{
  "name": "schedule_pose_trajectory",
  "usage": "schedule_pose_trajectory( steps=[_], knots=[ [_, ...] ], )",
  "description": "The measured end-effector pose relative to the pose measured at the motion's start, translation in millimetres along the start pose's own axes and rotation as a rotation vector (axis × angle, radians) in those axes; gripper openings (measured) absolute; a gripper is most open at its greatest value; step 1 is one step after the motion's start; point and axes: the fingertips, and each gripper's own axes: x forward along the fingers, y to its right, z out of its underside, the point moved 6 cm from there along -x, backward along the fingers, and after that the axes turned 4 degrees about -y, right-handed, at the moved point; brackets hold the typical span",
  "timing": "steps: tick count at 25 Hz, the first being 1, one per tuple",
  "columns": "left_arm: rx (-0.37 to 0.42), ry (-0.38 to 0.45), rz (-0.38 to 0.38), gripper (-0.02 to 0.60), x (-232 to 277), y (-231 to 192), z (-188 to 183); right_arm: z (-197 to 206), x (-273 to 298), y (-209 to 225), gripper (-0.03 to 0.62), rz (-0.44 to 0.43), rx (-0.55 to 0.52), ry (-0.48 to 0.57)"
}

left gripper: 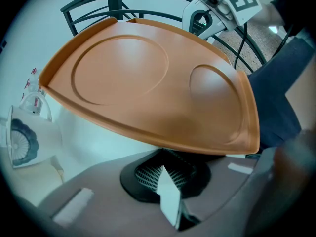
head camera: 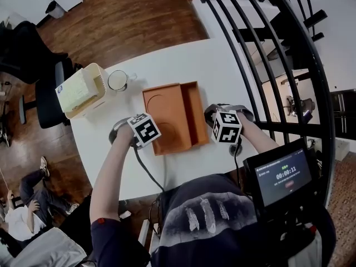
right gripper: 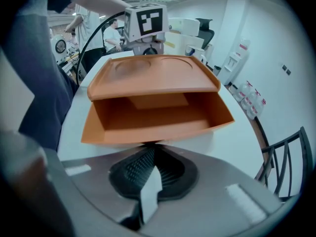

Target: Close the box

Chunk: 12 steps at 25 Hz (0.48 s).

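An orange box (head camera: 194,113) lies open on the white table (head camera: 167,57). Its lid (head camera: 164,113), embossed with two round dents, stands partly raised on the left. My left gripper (head camera: 151,128) sits at the lid's left edge, shut, with nothing between its jaws. In the left gripper view the lid (left gripper: 148,83) slopes up over the left gripper (left gripper: 170,157) and seems to rest on it. My right gripper (head camera: 211,124) is shut just outside the base's right wall. In the right gripper view the right gripper (right gripper: 150,149) is against the base (right gripper: 153,127), with the lid (right gripper: 153,75) tilted above.
A cream container (head camera: 83,90) and a glass cup (head camera: 118,79) stand at the table's back left. A black railing (head camera: 278,54) curves along the right side. A small timer screen (head camera: 281,174) sits near my right arm. An office chair (head camera: 47,102) and a seated person (head camera: 25,202) are on the left.
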Motion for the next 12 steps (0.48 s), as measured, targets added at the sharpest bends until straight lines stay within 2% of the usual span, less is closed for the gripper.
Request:
schedule_pose_trajectory(
  steps=[12],
  knots=[
    [0.004, -0.001, -0.001, 0.017, 0.1, -0.2, 0.0, -7.4, 2.3, -2.3, 0.005, -0.003, -0.005, 0.019]
  ],
)
